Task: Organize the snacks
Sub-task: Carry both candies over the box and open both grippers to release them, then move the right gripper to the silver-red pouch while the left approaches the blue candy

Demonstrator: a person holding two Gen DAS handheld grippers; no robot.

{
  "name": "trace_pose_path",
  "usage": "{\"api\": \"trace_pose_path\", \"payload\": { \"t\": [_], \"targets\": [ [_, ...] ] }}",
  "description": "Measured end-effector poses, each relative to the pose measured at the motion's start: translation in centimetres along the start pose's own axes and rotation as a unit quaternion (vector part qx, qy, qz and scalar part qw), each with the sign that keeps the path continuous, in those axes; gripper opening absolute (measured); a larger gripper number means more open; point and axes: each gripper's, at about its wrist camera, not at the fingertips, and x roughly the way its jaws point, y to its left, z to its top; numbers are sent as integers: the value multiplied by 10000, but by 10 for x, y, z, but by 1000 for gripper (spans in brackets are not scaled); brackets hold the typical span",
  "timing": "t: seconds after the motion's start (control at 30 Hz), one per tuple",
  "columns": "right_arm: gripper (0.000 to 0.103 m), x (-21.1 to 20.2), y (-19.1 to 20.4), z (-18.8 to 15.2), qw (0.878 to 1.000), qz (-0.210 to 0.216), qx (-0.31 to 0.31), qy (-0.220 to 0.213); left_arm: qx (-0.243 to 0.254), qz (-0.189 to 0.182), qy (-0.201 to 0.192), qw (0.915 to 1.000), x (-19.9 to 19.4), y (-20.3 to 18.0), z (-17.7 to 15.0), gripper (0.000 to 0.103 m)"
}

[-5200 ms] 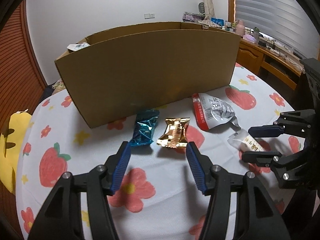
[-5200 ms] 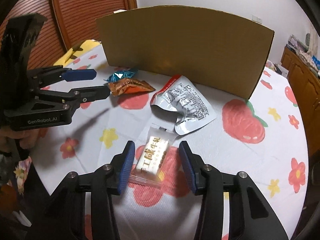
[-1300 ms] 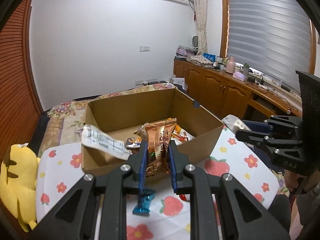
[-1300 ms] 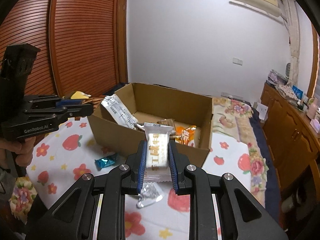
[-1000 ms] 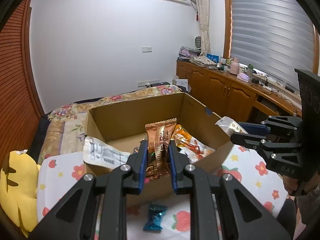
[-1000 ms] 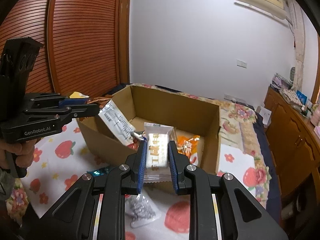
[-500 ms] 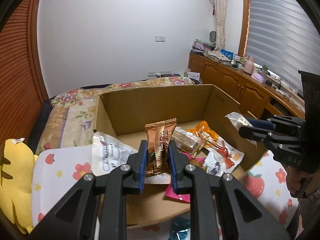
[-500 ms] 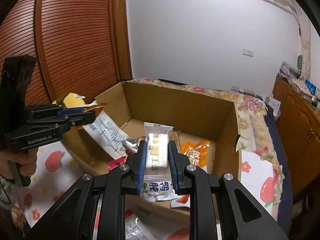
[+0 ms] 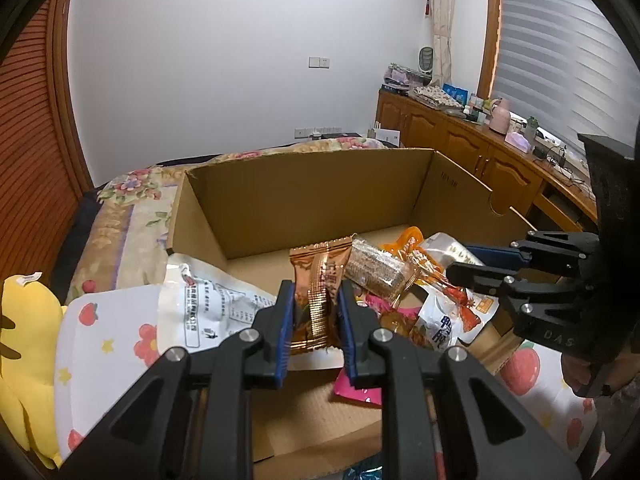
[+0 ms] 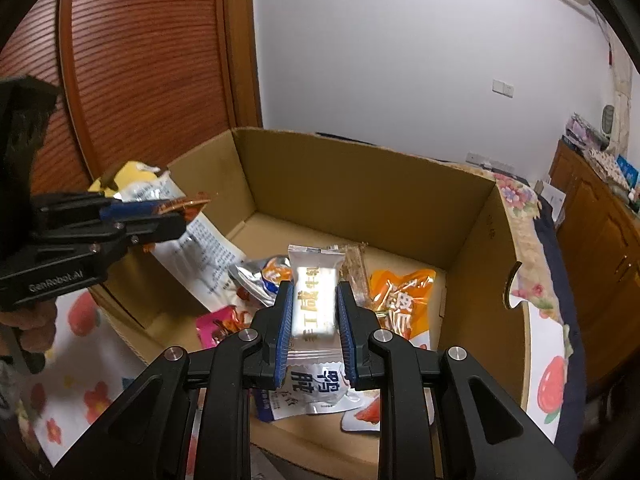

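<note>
I've got the left gripper (image 9: 315,312) clamping the copper packet (image 9: 318,300), right gripper (image 10: 314,314) clamping the white bar (image 10: 314,304), both over the box (image 9: 308,208) (several snacks inside); drops pending.

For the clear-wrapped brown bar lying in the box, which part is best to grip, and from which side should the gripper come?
Grip the clear-wrapped bar across its narrow width near the middle, coming from above. It lies tilted on top of the orange packet in the cardboard box, so its long sides look free. Both grippers are full now, so one must release first.
</note>
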Motion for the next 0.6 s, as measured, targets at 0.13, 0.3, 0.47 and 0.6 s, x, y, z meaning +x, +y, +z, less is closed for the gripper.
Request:
{"api": "trace_pose_path", "payload": {
  "t": [0.13, 0.3, 0.47, 0.6],
  "targets": [
    [20, 4, -4, 1, 9999, 44, 98, 96, -28, -10, 30, 10000, 2, -1, 0, 28],
    [21, 5, -10, -2, 9995, 118, 249, 165, 20, 26, 27, 10000, 2, 0, -2, 30],
    [24, 7, -12, -4, 9988, 193, 385, 248, 11, 48, -26, 10000, 0, 1, -4, 37],
    [29, 7, -15, -6, 9982, 225, 495, 262, 45, 66, -10, 10000, 0, 0, -6, 37]
  ]
}}
